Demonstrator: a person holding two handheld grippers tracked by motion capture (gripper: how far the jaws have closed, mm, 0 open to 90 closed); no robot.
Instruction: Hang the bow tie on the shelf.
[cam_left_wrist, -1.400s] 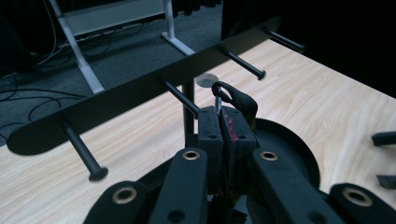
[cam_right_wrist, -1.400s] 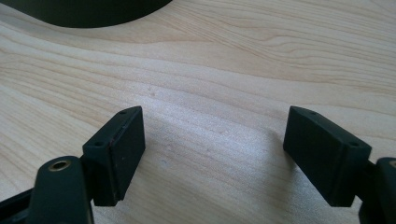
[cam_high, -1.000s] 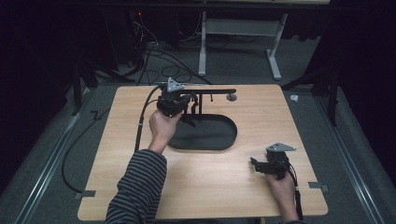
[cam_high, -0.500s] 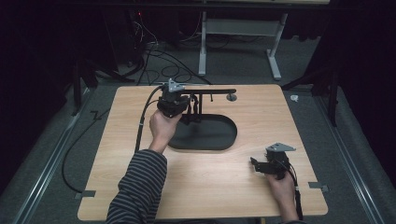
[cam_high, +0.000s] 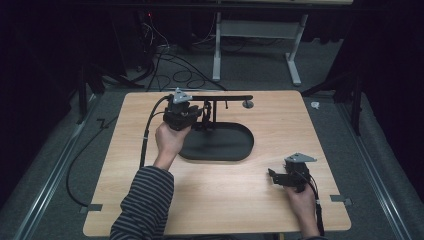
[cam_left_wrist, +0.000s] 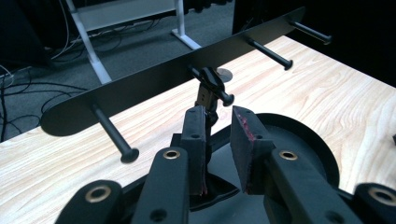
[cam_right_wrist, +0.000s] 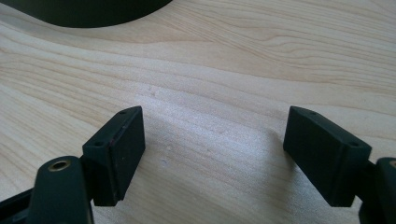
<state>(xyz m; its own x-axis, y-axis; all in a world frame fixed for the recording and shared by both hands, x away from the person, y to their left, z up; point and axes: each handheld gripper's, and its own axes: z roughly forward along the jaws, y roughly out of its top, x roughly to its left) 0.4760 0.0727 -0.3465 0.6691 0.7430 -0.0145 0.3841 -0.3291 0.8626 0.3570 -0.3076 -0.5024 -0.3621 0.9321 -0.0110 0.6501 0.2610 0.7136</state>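
A black stand has an oval base (cam_high: 230, 147) and an upright post (cam_left_wrist: 208, 95) that carries a long flat bar (cam_high: 222, 98) with several pegs (cam_left_wrist: 114, 140). My left gripper (cam_high: 199, 117) reaches in at the post from the left, just under the bar. In the left gripper view its jaws (cam_left_wrist: 218, 119) stand a small gap apart; they have just been opening, and nothing is between the pads. The post rises right behind them. Near the table's front right my right gripper (cam_high: 274, 176) rests low over the bare wood, wide open (cam_right_wrist: 212, 135) and empty.
A small grey disc (cam_high: 247, 104) lies on the wooden table (cam_high: 125, 200) by the bar's right end. The left gripper's cable (cam_high: 146, 135) trails off the table's left side. Beyond the table are floor cables and a white desk frame (cam_high: 255, 35).
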